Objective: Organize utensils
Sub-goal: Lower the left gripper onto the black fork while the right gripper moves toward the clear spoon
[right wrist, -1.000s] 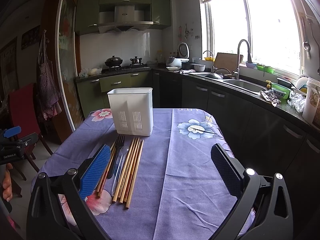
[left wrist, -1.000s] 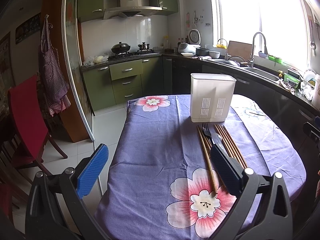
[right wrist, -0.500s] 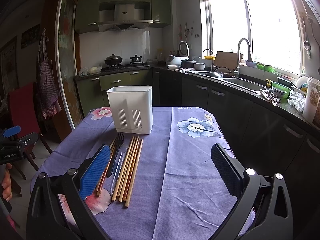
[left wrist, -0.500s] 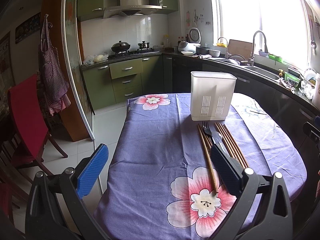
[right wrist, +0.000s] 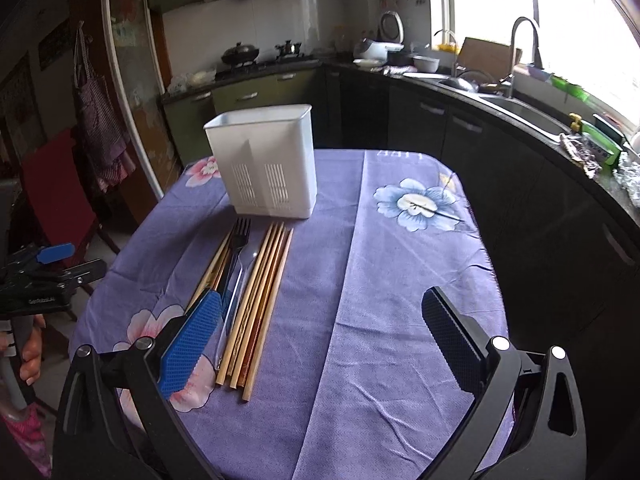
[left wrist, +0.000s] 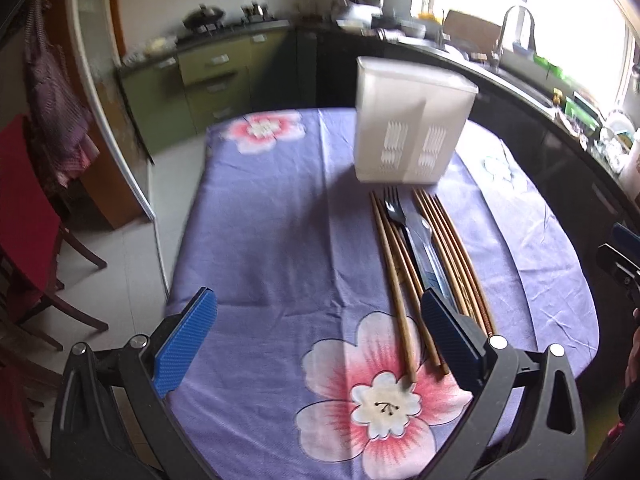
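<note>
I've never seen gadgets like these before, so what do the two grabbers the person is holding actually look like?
Both look alike. The left gripper and the right gripper each have a black frame that forks into two arms with silver bolt heads. Each arm ends in a flat finger faced with a blue, finely dotted pad. In the right view, the left one's body carries small white lettering, too small to read. No cables show.
</note>
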### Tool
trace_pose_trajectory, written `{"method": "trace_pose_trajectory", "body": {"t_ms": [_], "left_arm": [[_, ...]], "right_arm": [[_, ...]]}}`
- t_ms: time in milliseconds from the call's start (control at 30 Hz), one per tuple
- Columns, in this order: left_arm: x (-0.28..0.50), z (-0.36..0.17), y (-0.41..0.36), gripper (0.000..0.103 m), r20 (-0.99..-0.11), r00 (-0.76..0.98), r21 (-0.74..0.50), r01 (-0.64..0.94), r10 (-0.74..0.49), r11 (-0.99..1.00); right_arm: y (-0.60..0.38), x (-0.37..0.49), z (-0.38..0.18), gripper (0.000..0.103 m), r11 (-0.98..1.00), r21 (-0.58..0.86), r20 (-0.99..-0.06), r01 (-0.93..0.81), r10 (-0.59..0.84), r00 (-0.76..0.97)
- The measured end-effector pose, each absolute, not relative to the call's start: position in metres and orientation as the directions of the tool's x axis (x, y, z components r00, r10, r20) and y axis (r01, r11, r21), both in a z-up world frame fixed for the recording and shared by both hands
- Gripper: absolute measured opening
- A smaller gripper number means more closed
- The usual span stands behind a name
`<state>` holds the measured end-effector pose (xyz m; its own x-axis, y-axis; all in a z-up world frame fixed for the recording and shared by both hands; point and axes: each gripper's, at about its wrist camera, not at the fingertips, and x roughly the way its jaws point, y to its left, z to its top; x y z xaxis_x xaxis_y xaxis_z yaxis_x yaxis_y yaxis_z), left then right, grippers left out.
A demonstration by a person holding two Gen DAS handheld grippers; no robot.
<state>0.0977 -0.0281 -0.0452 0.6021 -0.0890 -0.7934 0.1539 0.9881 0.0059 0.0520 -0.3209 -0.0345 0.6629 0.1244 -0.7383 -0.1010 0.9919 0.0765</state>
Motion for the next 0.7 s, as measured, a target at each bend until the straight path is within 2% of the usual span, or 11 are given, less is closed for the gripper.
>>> {"method": "trace_pose_trajectory", "body": {"t_ms": [100, 133, 167, 200, 267, 300, 367, 500, 600, 700], "left_arm": [[0.125, -0.059, -0.047, 0.096, -0.851, 0.513, -0.012, 0.189, -0.11, 0.982], [0.134, -0.062, -0.055, 0.091, -0.866, 0.485, -0.024, 0.204, -0.122, 0.979], [0.139, -0.064, -0.061, 0.079, -0.875, 0.467, -0.027, 0.209, -0.124, 0.977], [0.146, -0.068, -0.069, 0.075, -0.886, 0.448, -0.018, 0.214, -0.115, 0.977], [0.157, -0.072, -0.081, 0.07, -0.904, 0.409, -0.029, 0.232, -0.124, 0.972], [0.162, -0.075, -0.086, 0.067, -0.912, 0.39, -0.03, 0.234, -0.122, 0.972], [0.174, -0.082, -0.099, 0.055, -0.929, 0.348, -0.041, 0.238, -0.125, 0.97], [0.195, -0.09, -0.116, 0.05, -0.948, 0.289, -0.067, 0.225, -0.132, 0.972], [0.21, -0.097, -0.124, 0.044, -0.955, 0.266, -0.078, 0.211, -0.134, 0.974], [0.22, -0.102, -0.129, 0.037, -0.956, 0.258, -0.09, 0.198, -0.141, 0.976]], "right_arm": [[-0.322, 0.079, -0.04, 0.099, 0.984, 0.118, -0.789, -0.136, 0.176, 0.589], [-0.324, 0.087, -0.042, 0.099, 0.982, 0.132, -0.801, -0.133, 0.185, 0.569], [-0.325, 0.095, -0.043, 0.095, 0.982, 0.136, -0.81, -0.129, 0.185, 0.556], [-0.326, 0.101, -0.045, 0.088, 0.983, 0.134, -0.822, -0.125, 0.181, 0.541], [-0.329, 0.113, -0.05, 0.081, 0.98, 0.155, -0.841, -0.121, 0.195, 0.504], [-0.33, 0.118, -0.052, 0.073, 0.978, 0.171, -0.849, -0.116, 0.206, 0.487], [-0.332, 0.128, -0.059, 0.058, 0.979, 0.174, -0.865, -0.103, 0.202, 0.459], [-0.333, 0.143, -0.074, 0.039, 0.972, 0.214, -0.886, -0.096, 0.234, 0.4], [-0.331, 0.148, -0.08, 0.033, 0.968, 0.227, -0.89, -0.102, 0.249, 0.383], [-0.328, 0.15, -0.084, 0.033, 0.966, 0.235, -0.892, -0.109, 0.259, 0.37]]}}
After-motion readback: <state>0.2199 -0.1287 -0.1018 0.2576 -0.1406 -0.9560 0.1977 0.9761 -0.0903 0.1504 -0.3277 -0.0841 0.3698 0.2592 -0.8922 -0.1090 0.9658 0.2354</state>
